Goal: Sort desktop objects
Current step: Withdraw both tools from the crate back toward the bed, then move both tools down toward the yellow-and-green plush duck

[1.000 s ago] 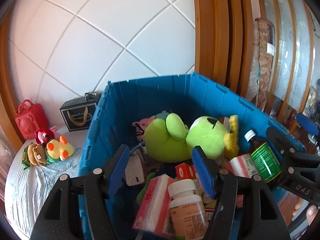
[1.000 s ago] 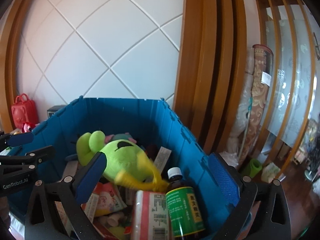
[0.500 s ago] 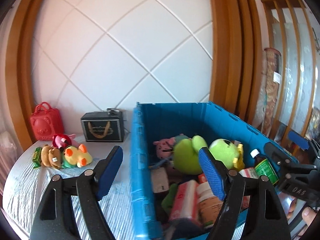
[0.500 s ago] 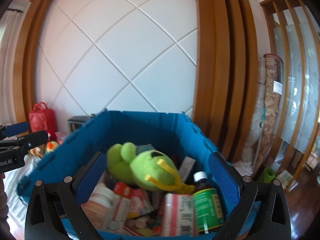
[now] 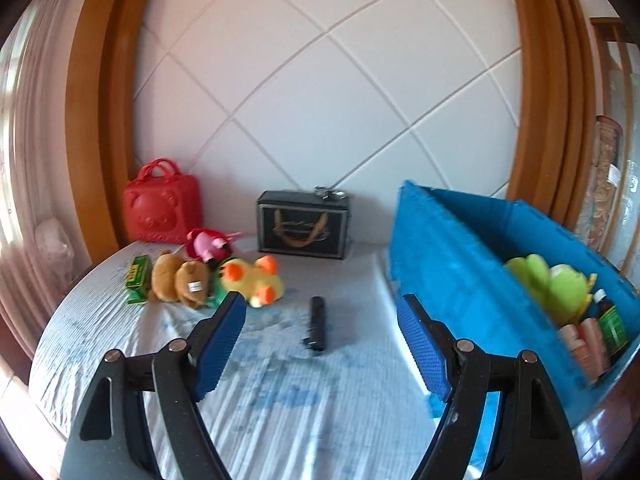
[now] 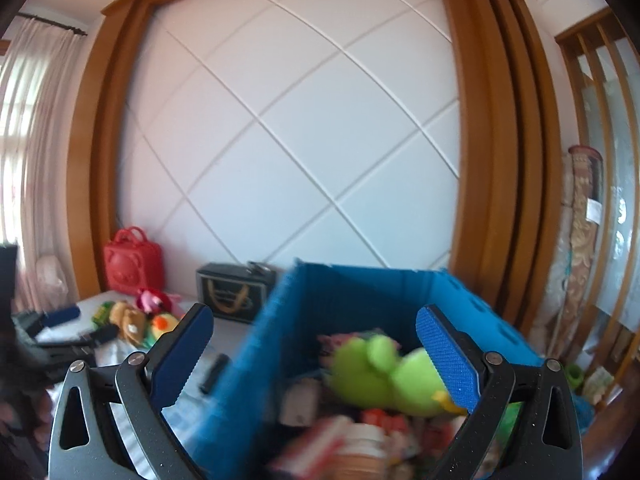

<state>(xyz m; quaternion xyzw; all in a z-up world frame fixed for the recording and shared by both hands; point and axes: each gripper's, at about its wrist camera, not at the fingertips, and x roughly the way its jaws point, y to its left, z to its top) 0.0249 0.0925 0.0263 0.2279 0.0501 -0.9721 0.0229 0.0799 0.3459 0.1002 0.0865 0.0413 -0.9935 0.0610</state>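
Observation:
A blue crate [image 5: 456,280] stands on the table's right side, holding a green plush [image 5: 552,286], bottles and boxes. It also shows in the right wrist view [image 6: 360,292] with the green plush [image 6: 384,376] inside. My left gripper [image 5: 320,344] is open and empty above the table, over a black stick-shaped object [image 5: 318,326]. My right gripper [image 6: 316,356] is open and empty above the crate's near left wall. A yellow duck plush [image 5: 252,280], a brown bear plush [image 5: 180,280], a pink plush [image 5: 208,242] and a green box [image 5: 138,278] lie at the left.
A red bear-faced case [image 5: 162,206] and a black box with a gold handle print [image 5: 304,230] stand against the white panelled wall. The round table has a pale striped cloth [image 5: 248,400]. The left gripper shows at the left of the right wrist view [image 6: 60,328].
My left gripper has swung left, out from over the crate to above the tablecloth and the black object. My right gripper has pulled back and up from the crate.

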